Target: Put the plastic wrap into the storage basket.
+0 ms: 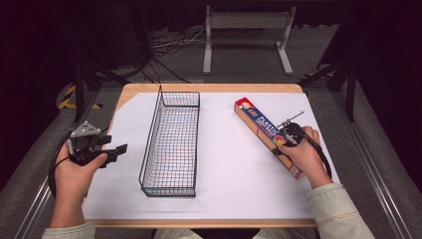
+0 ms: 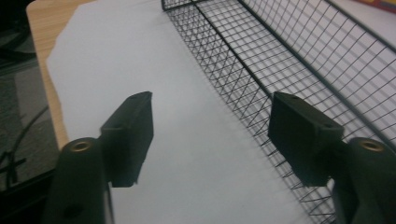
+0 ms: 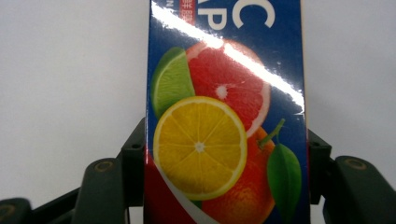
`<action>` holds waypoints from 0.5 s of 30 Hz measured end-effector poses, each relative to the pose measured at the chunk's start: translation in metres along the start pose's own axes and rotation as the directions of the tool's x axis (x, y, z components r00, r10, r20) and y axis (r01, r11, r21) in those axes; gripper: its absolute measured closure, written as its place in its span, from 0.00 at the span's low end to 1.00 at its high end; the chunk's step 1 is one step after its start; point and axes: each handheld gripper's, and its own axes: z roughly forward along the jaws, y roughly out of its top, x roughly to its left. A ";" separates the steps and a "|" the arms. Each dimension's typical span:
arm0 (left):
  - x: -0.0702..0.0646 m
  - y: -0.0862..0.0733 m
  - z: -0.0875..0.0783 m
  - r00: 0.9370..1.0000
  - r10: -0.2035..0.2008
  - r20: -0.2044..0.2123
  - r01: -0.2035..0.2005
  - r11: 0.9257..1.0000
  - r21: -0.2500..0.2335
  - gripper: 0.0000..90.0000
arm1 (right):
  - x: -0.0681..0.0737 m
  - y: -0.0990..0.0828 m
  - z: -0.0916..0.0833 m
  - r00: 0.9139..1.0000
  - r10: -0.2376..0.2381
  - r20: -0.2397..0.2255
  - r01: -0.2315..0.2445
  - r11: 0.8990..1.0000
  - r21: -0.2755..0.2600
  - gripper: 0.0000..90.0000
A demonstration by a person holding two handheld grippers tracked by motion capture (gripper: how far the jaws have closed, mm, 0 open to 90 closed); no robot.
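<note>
A long plastic-wrap box (image 1: pixel 256 119), blue with citrus fruit printed on it, lies slantwise on the white sheet at the right. My right gripper (image 1: pixel 284 143) comes down on its near half, and in the right gripper view its two jaws press the box's (image 3: pixel 224 70) long sides, shut on it (image 3: pixel 226 163). A black wire basket (image 1: pixel 147 149) stands left of centre with nothing in it. Left of the basket, my left gripper (image 1: pixel 118 152) hovers over the sheet, pointing at the basket wall (image 2: pixel 289 60). Its jaws (image 2: pixel 212 126) are apart with nothing between them.
A white sheet (image 1: pixel 224 164) covers most of the wooden table (image 1: pixel 209 87). Between basket and box lies a bare stretch of sheet. Beyond the table's far edge stand a grey metal frame (image 1: pixel 246 22) and loose cables on the floor.
</note>
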 end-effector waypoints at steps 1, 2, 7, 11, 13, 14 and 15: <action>-0.001 0.001 -0.001 1.000 -0.006 0.023 0.006 1.000 -0.001 0.33 | 0.000 0.000 -0.001 1.000 0.007 -0.005 -0.007 1.000 -0.003 0.45; -0.002 0.001 -0.001 0.999 -0.005 0.032 0.005 1.000 0.000 0.33 | -0.001 0.001 -0.002 1.000 0.015 -0.010 -0.015 1.000 -0.005 0.45; -0.007 0.004 -0.002 1.000 0.024 0.020 -0.024 0.999 0.027 0.22 | -0.001 0.005 -0.015 1.000 0.010 -0.012 -0.011 1.000 -0.027 0.45; -0.010 0.006 -0.003 0.999 0.035 0.024 -0.036 0.999 0.031 0.16 | -0.001 0.007 -0.023 1.000 -0.006 -0.021 0.006 1.000 -0.019 0.45; -0.012 0.009 -0.003 0.998 0.054 0.027 -0.056 0.997 0.045 0.15 | 0.000 0.008 -0.030 0.999 -0.016 -0.038 0.015 1.000 -0.018 0.45; -0.014 0.010 -0.003 0.997 0.066 0.025 -0.067 0.996 0.050 0.14 | 0.000 0.009 -0.033 0.999 -0.025 -0.039 0.024 0.999 -0.024 0.45; -0.016 0.012 -0.003 0.997 0.075 0.029 -0.077 0.995 0.056 0.12 | 0.001 0.010 -0.038 0.999 -0.032 -0.043 0.031 0.999 -0.029 0.45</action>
